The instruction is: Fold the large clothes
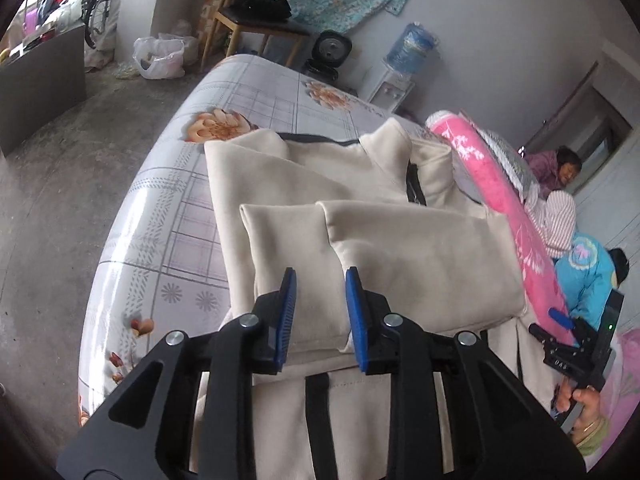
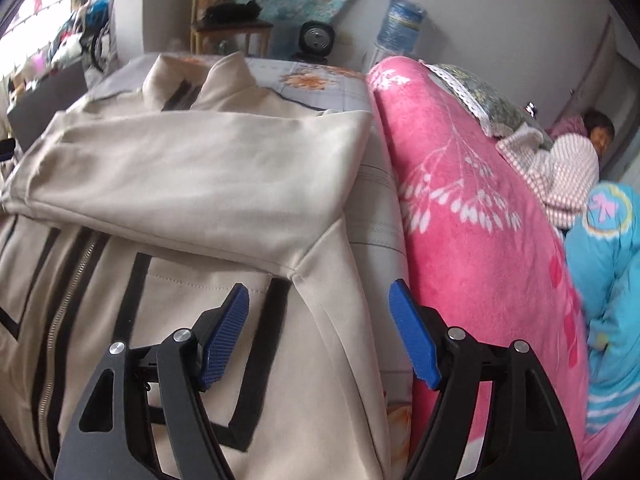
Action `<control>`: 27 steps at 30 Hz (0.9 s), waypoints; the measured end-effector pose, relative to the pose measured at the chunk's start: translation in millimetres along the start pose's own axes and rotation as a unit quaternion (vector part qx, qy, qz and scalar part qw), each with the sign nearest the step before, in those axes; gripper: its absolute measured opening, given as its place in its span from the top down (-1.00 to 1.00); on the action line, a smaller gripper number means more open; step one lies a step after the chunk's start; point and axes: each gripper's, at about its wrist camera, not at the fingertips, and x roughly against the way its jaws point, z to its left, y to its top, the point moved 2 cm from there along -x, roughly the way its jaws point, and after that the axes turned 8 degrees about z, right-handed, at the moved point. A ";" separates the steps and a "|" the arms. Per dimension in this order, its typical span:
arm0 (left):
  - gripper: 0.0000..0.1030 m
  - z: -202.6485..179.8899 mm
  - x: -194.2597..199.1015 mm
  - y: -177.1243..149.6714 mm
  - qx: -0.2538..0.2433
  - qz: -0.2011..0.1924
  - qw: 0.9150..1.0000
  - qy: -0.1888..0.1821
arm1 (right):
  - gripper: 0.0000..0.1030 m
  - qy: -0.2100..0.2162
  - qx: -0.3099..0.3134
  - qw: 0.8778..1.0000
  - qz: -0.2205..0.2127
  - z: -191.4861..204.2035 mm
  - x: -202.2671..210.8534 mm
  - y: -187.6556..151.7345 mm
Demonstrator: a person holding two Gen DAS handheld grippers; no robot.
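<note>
Cream jacket [image 1: 360, 184] lies flat on the bed [image 1: 168, 216], collar at the far end, hem toward the holder, so long axis runs away from both tools; both sleeves folded across the chest; left gripper [image 1: 321, 312] sits narrow and empty over the sleeve cuffs [image 1: 304, 236], the jaws not touching cloth; right gripper [image 2: 320, 332] stands wide and empty, straddling the jacket's right edge beside the pink blanket [image 2: 472, 216]; right looks nearer that side seam.
</note>
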 end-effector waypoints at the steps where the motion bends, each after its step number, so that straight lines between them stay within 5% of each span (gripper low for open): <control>1: 0.53 -2.5 -8.4 -2.9 -0.002 0.011 1.000 0.004 | 0.13 -0.013 0.009 1.000 0.013 2.5 -7.1 1.8; 2: 0.53 -3.5 -14.7 -6.0 -0.003 0.019 1.000 0.003 | 0.35 -0.028 0.011 0.999 0.025 3.1 -12.5 2.0; 3: 0.54 -3.7 -20.0 -9.3 -0.003 0.025 1.000 0.004 | 0.79 -0.035 0.007 0.999 0.034 1.2 -15.8 2.3; 8: 0.54 -4.1 -26.5 -22.2 -0.006 0.030 1.000 -0.003 | 0.85 -0.018 -0.047 0.999 0.006 -21.7 -1.2 1.7; 16: 0.54 -6.0 -31.8 -27.0 -0.014 0.040 0.999 -0.007 | 0.85 0.001 -0.096 0.995 0.022 -46.2 -33.5 -4.0; 19: 0.54 -3.7 -28.6 -29.0 -0.016 0.040 0.999 -0.006 | 0.77 0.025 -0.098 0.995 0.023 -51.6 -23.9 -6.9; 24: 0.54 6.9 -4.3 -33.7 -0.014 0.023 1.000 -0.003 | 0.05 0.029 -0.080 0.996 0.003 -67.9 20.8 -19.6; 27: 0.54 6.1 12.0 -28.2 -0.018 0.002 1.000 -0.010 | -0.03 0.071 -0.090 0.993 -0.025 -72.7 39.6 -7.4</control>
